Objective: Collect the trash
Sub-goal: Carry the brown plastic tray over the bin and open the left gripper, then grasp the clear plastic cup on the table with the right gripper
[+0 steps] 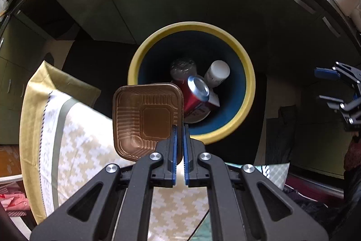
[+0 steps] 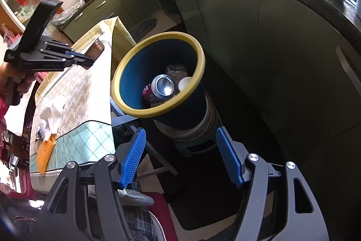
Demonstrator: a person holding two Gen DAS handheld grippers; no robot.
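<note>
Gripping the rim of a brown plastic food tray (image 1: 146,119), the left gripper (image 1: 179,150) has its blue pads nearly closed, with only the thin edge of the tray between them. In the left wrist view the tray stands tilted, its ribbed hollow facing the camera, above the far edge of the table's patterned tablecloth (image 1: 74,141) and just left of the bin. In the right wrist view the same gripper (image 2: 89,61) shows at the far left with the tray (image 2: 96,50) at its tip, beside the bin's rim but not over its mouth.

Right of the table stands the trash bin (image 1: 249,83), dark blue inside with a yellow rim (image 2: 158,111). Inside it lie a red soda can (image 1: 196,97) with its silver end up, a white bottle (image 1: 217,72) just right of it, and a crumpled clear plastic piece (image 1: 182,68) behind them.

On the near side, the right gripper (image 2: 182,156) hangs empty, its blue fingers (image 2: 133,157) spread wide, pointed at the bin from close by. On the tablecloth (image 2: 74,92), at the near left end, lie a crumpled white paper towel (image 2: 52,115) and an orange waffle-textured piece (image 2: 45,151). Green kitchen cabinets (image 2: 237,26) stand behind the bin.
</note>
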